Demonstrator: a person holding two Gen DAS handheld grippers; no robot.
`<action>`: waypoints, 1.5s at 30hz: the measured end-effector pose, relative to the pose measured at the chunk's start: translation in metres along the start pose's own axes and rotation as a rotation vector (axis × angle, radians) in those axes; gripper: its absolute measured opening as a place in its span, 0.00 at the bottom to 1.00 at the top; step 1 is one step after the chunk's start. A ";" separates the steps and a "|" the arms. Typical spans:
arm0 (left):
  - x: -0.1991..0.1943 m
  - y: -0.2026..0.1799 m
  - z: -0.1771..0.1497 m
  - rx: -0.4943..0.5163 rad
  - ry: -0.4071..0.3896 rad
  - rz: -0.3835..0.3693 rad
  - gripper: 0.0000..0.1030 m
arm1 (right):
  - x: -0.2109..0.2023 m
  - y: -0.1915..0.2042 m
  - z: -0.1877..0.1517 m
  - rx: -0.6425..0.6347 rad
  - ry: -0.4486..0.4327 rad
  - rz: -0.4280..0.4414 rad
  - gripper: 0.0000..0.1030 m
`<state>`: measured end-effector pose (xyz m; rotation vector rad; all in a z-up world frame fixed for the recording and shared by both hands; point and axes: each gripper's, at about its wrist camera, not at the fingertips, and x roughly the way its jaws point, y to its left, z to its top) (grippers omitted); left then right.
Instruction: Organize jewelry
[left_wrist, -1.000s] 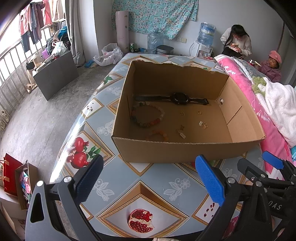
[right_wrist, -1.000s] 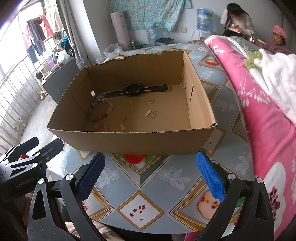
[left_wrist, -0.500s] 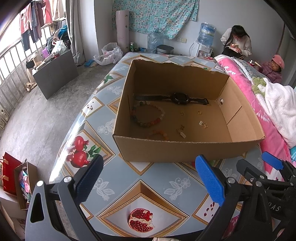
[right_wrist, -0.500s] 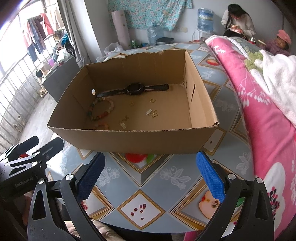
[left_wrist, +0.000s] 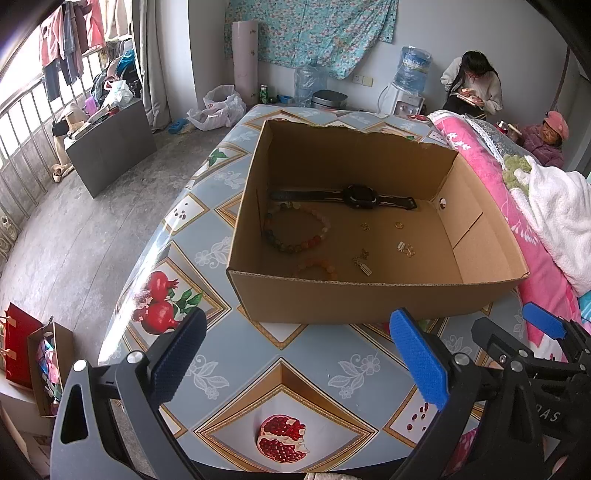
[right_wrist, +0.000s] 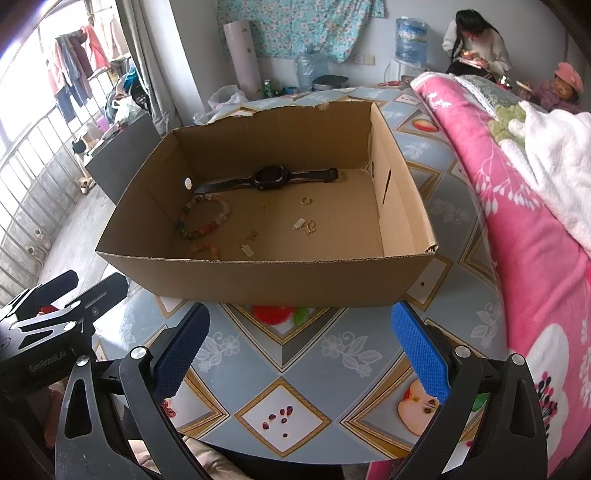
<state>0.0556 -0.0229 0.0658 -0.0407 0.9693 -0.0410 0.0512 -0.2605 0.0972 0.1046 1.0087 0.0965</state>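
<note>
While empty, claws (left_wrist: 295, 362) before box (left_wrist: 369, 299).

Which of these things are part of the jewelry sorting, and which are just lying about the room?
Part of the job: cardboard box, black watch, large bead bracelet, small bead bracelet, gold ring, small gold charms.

Just lying about: pink blanket, water dispenser, plastic bag.

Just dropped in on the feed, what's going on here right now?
A person holds two grippers over a patterned table. Both the left gripper and the right gripper are open and empty, short of the cardboard box. Inside it lie a black watch, a large bead bracelet, a smaller bracelet and several small gold pieces. Nothing is picked up.
</note>
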 end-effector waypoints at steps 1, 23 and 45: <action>0.000 0.000 0.001 -0.001 0.001 -0.001 0.95 | 0.000 0.000 0.000 0.000 0.001 0.000 0.92; -0.001 0.000 0.000 -0.001 0.002 0.000 0.95 | 0.003 -0.001 0.000 0.000 0.003 0.005 0.92; 0.000 0.001 0.000 -0.004 0.003 0.000 0.95 | 0.003 -0.002 0.002 -0.001 0.006 0.004 0.92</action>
